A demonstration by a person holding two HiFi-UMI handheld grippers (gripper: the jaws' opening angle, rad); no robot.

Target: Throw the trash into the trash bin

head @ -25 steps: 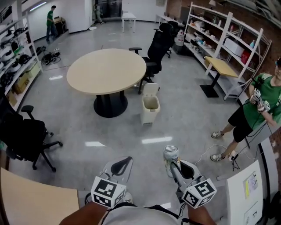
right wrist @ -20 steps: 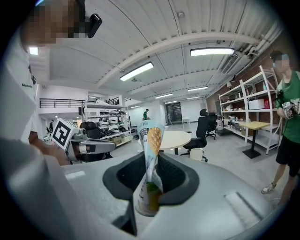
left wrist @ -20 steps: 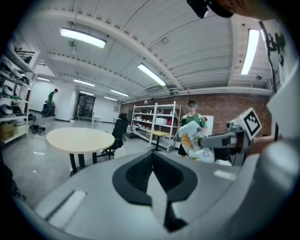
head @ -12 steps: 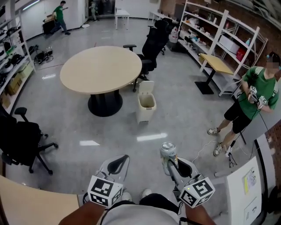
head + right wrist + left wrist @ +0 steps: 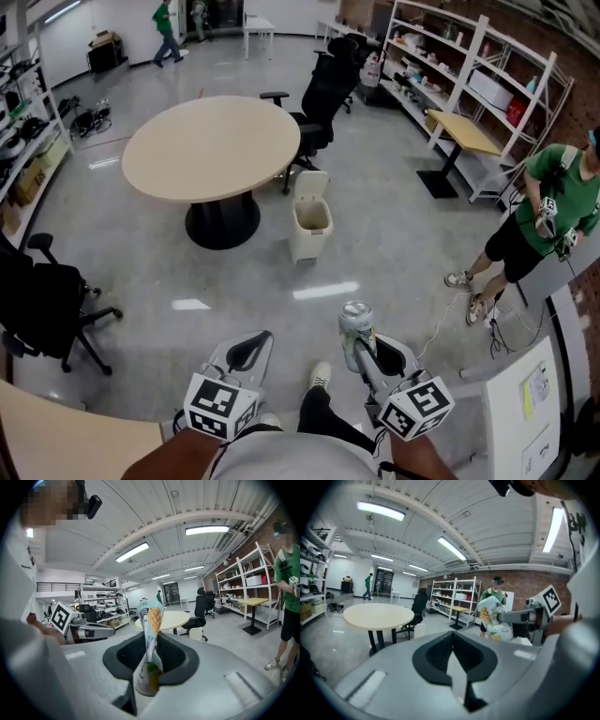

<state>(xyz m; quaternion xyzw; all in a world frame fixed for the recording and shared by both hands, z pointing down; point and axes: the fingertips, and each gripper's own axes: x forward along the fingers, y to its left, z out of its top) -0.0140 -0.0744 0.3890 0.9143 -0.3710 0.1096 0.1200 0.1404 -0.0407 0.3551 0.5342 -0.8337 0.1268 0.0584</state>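
Note:
The trash is a crumpled printed packet [image 5: 356,322] [image 5: 152,613], standing upright between the jaws of my right gripper [image 5: 361,345] [image 5: 150,637], which is shut on it. From the left gripper view the same packet [image 5: 494,618] shows at the right, gripped by that right gripper [image 5: 509,617]. My left gripper [image 5: 246,354] [image 5: 453,636] is held beside it, jaws shut with nothing in them. The white trash bin [image 5: 310,220] [image 5: 203,633] [image 5: 420,630] stands on the floor well ahead, lid up, beside the round table [image 5: 211,145].
Black office chairs [image 5: 323,98] stand behind the bin, and another [image 5: 47,295] at the left. A person in green [image 5: 548,211] stands at the right near cables [image 5: 450,323] on the floor. Shelving [image 5: 469,84] lines the right wall. A desk corner [image 5: 66,441] is at the lower left.
Both grippers and the packet have moved forward a little toward the bin and table. A shoe now shows between the grippers. The distant person in green has walked right.

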